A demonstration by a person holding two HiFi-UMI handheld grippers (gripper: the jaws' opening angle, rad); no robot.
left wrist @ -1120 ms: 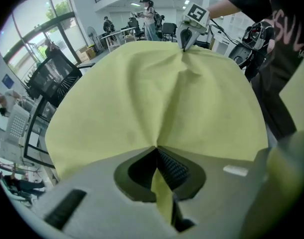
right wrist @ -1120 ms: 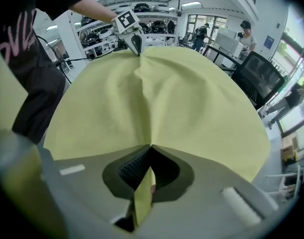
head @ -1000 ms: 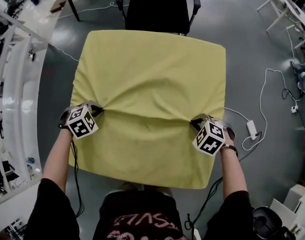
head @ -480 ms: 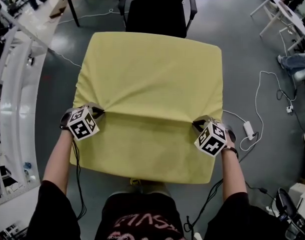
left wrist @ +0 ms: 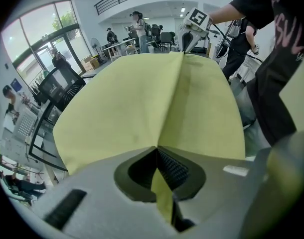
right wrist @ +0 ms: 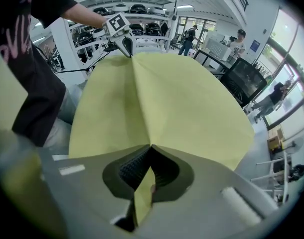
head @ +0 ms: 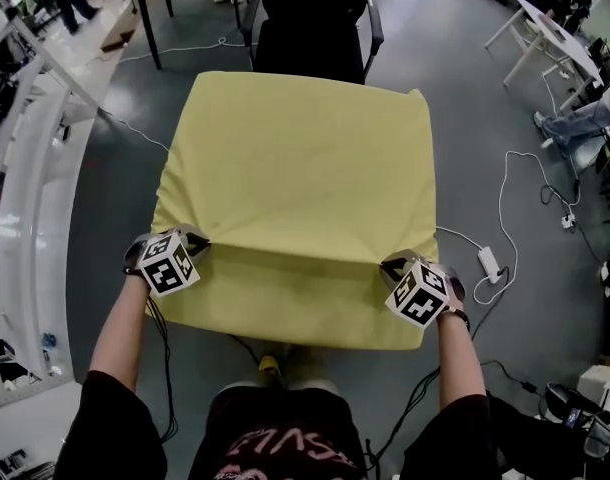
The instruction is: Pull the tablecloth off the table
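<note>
Tablecloth [head: 305, 168] nearer than before, left tool [head: 196, 243] and right tool [head: 388, 266] clamped on it.

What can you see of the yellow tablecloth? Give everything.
The tablecloth is plain pale yellow-green fabric, roughly square, spread over a table it hides completely. Near its front edge the left gripper and right gripper each pinch a fold, jaws shut on it. A taut ridge runs between the pinches, creases fanning off them; the front strip drapes toward the person. Its far edge sits by a black chair.
</note>
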